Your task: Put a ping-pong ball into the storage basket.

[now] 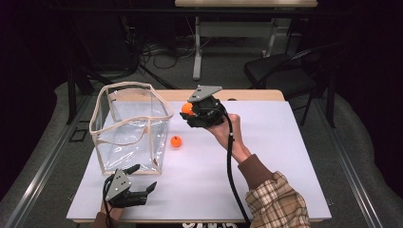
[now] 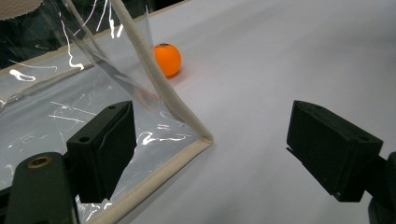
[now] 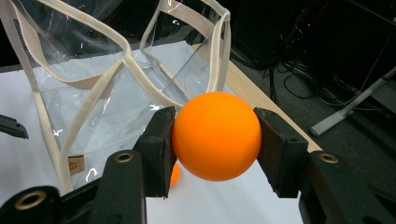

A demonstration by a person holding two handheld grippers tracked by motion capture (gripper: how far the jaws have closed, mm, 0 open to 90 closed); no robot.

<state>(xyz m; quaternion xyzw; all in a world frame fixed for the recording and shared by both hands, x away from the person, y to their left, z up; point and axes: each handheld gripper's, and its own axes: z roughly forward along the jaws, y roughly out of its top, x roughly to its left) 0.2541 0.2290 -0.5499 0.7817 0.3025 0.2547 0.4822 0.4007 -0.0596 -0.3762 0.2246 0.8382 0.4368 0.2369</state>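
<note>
Gripping the round orange ball (image 3: 215,135), axis-less, right tool (image 3: 212,144).

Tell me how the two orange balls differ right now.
One orange ball is clamped between the jaws of the right hand-held gripper, lifted off the table beside the clear bag. The other orange ball lies loose on the white table, near the bag's side, touched by nothing. The lying one shows a dark spot on top; the held one looks plain. Both seem alike in colour and size.

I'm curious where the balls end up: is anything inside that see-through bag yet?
No ball shows inside the clear bag. One orange ball lies on the table beside it; the right gripper holds another ball. Glare hides part of the bag's floor.
</note>
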